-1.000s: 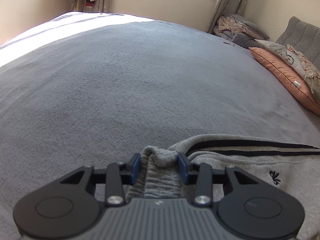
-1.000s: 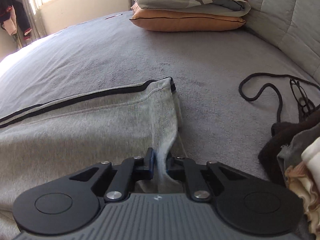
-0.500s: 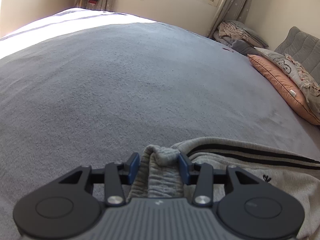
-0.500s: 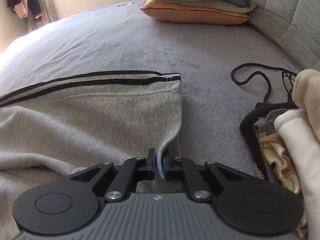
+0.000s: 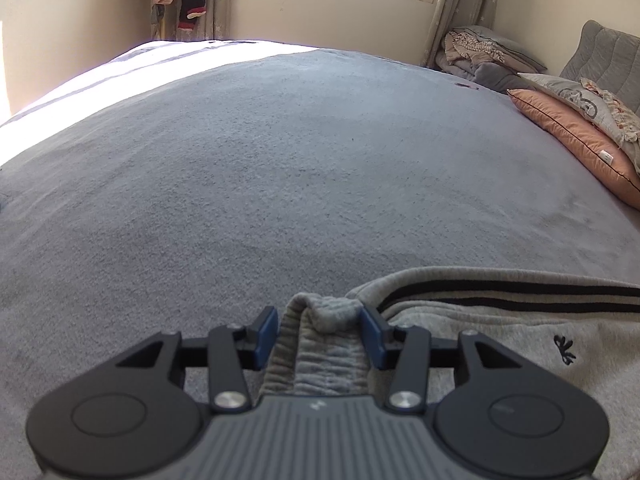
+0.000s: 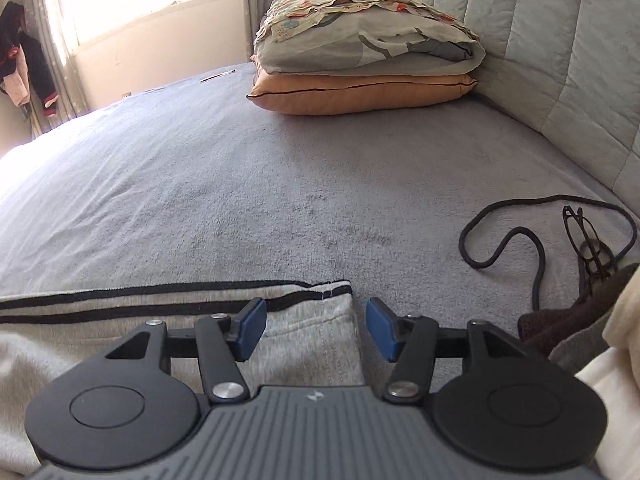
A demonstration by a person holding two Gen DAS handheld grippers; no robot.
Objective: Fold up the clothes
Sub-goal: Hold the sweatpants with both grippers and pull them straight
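Grey sweatpants (image 5: 500,320) with two black side stripes lie flat on the grey bed cover (image 5: 280,160). Their bunched elastic waistband (image 5: 320,352) sits between the blue pads of my left gripper (image 5: 320,332), whose jaws are opening; the left pad stands slightly off the cloth. In the right wrist view the leg of the sweatpants (image 6: 120,320) ends at a hem (image 6: 340,300) that lies on the bed. My right gripper (image 6: 316,328) hovers over that hem with its jaws opening, and the pads touch nothing.
An orange pillow (image 6: 360,96) under a folded quilt (image 6: 360,40) rests against the padded headboard (image 6: 560,60). A black cord (image 6: 500,240) and glasses (image 6: 588,236) lie right of the hem. A heap of clothes (image 6: 580,328) fills the right edge. Bedding (image 5: 480,56) is heaped in the far corner.
My right gripper has let go of the trouser hem, spread wide and lifted a little; the hem now lies flat. The left pads have drawn slightly apart around the waistband.
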